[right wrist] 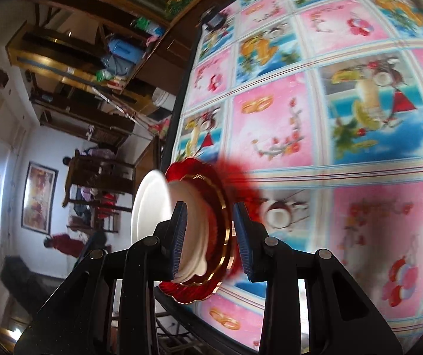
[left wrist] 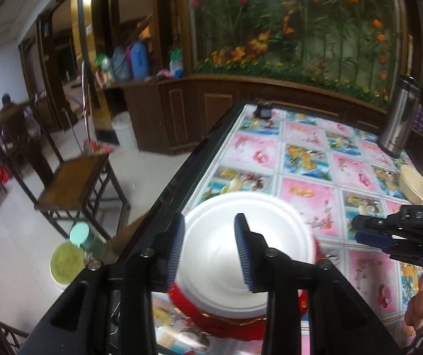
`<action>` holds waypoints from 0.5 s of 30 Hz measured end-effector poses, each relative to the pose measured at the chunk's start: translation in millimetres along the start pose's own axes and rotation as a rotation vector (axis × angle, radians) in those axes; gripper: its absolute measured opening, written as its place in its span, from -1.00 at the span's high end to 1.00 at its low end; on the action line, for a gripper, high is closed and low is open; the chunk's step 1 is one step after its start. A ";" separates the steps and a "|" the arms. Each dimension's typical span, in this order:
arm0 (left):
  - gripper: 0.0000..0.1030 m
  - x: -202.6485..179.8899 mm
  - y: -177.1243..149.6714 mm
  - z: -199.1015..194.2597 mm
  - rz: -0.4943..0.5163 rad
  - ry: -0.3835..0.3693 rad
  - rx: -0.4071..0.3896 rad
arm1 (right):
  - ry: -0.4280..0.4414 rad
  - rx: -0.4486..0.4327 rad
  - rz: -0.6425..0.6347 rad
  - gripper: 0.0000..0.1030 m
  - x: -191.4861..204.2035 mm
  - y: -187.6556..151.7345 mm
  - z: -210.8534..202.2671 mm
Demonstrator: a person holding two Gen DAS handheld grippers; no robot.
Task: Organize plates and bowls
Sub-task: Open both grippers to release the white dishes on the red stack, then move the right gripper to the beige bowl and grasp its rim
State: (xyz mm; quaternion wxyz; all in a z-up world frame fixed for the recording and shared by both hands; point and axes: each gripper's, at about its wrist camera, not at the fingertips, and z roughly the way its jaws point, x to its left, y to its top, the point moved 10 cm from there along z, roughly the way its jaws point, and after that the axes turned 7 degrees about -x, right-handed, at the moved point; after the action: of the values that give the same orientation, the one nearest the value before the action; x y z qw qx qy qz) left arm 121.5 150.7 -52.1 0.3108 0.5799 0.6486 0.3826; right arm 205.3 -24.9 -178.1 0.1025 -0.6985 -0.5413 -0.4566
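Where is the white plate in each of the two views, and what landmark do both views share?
Left wrist: the white plate is at lower centre, on the red plate, at the table's left edge.
Right wrist: the white plate is seen edge-on at lower centre-left, left of the red plate.
Shared landmark: the floral tablecloth.

Red plate (left wrist: 235, 330) mostly hidden under white plate (left wrist: 241, 251).

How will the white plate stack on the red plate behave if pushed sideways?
The white plate stack looks rigid and glossy, so it would probably slide rather than flex. It sits raised on the red plate, near the table edge, so a shove could tip it off. Probably breakable.
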 end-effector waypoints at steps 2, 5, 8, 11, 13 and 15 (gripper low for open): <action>0.26 -11.6 5.6 -4.2 0.025 -0.001 -0.017 | 0.004 -0.013 0.013 0.37 -8.3 4.8 -9.0; 0.25 -35.4 13.9 -9.7 0.054 -0.019 -0.033 | 0.013 -0.033 0.034 0.37 -21.0 14.2 -23.8; 0.25 -56.5 19.1 -11.2 0.076 -0.033 -0.038 | 0.018 -0.055 0.052 0.37 -34.4 22.8 -38.9; 0.13 -82.1 24.2 -13.5 0.105 -0.045 -0.047 | 0.017 -0.085 0.068 0.37 -51.5 33.9 -57.5; 0.01 -99.5 27.5 -14.3 0.125 -0.050 -0.055 | 0.014 -0.107 0.082 0.37 -66.6 43.5 -71.8; -0.09 -119.2 31.0 -13.4 0.152 -0.057 -0.062 | 0.011 -0.127 0.102 0.37 -82.0 55.2 -84.6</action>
State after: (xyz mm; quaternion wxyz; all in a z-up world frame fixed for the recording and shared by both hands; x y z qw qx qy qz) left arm 142.1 32.0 -23.5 0.3169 0.6283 0.5813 0.4085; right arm 207.8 -154.8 -172.6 0.0841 -0.7275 -0.4745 -0.4883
